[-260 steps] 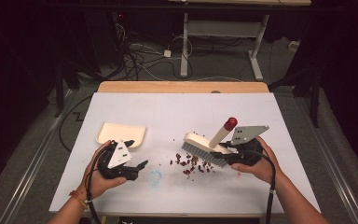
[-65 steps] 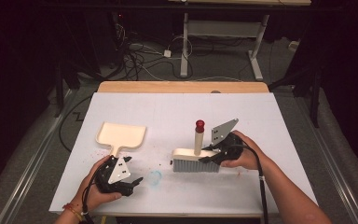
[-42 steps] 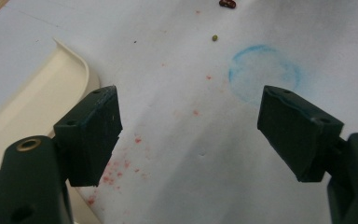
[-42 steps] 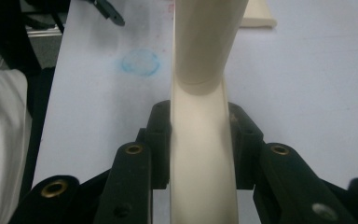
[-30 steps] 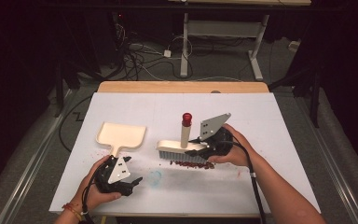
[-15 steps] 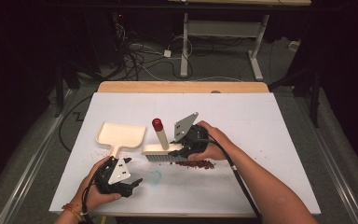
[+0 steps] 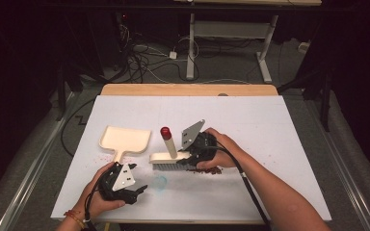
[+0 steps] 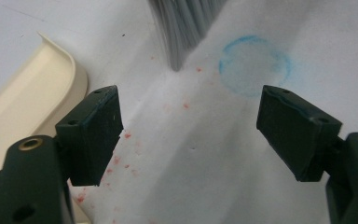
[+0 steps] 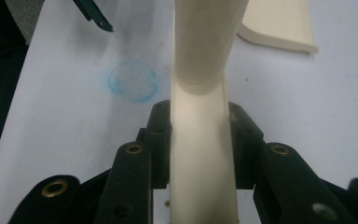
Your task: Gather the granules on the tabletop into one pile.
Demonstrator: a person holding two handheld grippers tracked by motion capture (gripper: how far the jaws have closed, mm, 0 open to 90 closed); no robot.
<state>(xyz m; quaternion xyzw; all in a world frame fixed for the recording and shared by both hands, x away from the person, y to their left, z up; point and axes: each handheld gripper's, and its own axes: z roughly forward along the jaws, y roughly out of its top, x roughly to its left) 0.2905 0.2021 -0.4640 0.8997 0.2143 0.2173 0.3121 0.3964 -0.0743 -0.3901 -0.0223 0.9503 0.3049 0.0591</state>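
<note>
In the high view, a white table carries a cream dustpan at its left half, its short handle pointing toward the person. Just right of that handle stands a cream hand brush, bristles down on the table, its red-tipped handle rising at a slant from the brush back. The right gripper, in the person's right hand, is clamped on the right end of the brush back, with a scatter of dark red crumbs on the table just under and beside it. A few paler crumbs lie by the dustpan's near left corner. The left gripper rests low near the table's front edge in the left hand, its jaws spread with nothing between them, pointing toward a faint blue ring marked on the table. In the left gripper view, the two black jaws stand wide apart over bare white table speckled with small red crumbs; the dustpan's curved rim sits at the left, the grey brush bristles hang down at the top, and the blue ring lies beside them. In the right gripper view, the jaws press on both sides of the cream brush back, the handle rising ahead; the blue ring lies to the left and a corner of the dustpan at upper right.
</note>
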